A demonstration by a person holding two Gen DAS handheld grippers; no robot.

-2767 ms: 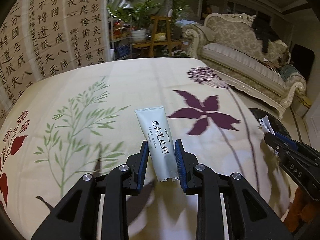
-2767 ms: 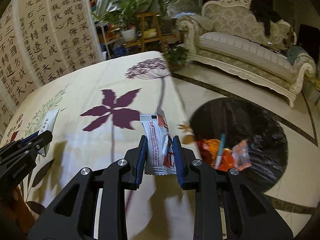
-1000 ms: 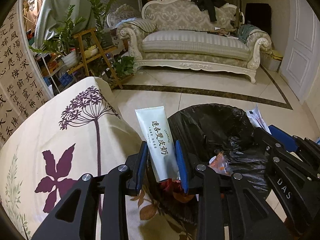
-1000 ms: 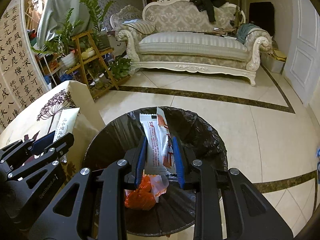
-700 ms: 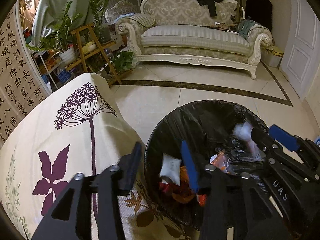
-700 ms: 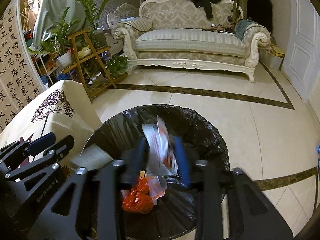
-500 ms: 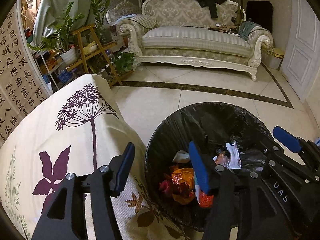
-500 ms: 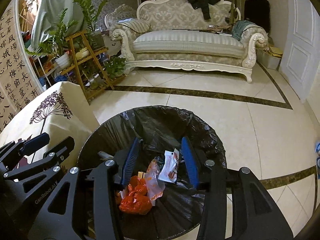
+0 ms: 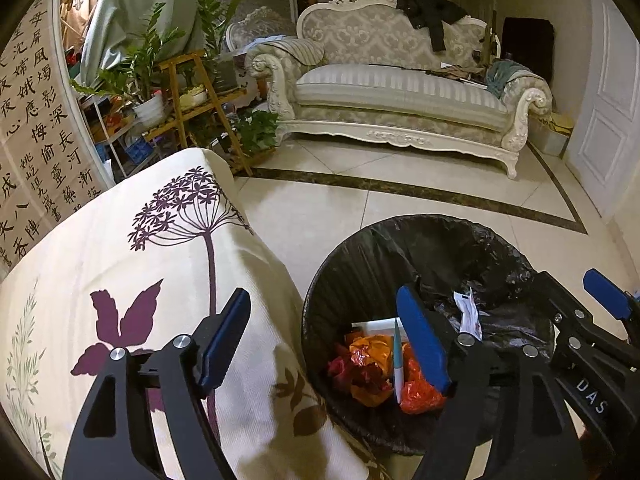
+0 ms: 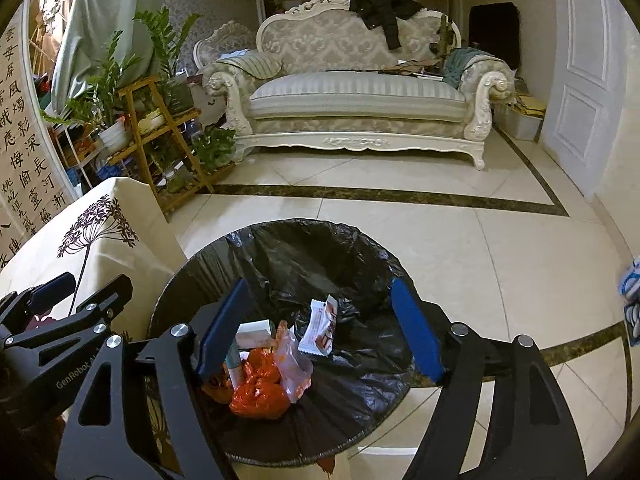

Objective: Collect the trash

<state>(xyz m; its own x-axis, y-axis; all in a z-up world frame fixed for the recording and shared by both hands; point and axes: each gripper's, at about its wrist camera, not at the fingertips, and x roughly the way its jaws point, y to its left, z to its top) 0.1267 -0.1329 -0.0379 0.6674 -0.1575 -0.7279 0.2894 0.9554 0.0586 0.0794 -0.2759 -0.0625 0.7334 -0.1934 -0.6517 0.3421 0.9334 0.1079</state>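
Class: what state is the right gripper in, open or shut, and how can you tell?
Open. The right gripper has its blue pads spread wide with nothing between them; the snack wrapper lies below in the trash bin.

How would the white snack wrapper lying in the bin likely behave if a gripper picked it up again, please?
The snack wrapper looks thin, flat and empty, so probably very light and floppy. Its glossy film may slip between pads. Resting loosely on the black bin liner, it would likely slide if nudged.

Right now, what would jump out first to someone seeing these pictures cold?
The black-lined trash bin on the tiled floor, beside the floral tablecloth, holding bright orange wrappers and a white snack packet. The left gripper and right gripper hang open and empty above it. Behind stands an ornate cream sofa with a dark jacket on its back.
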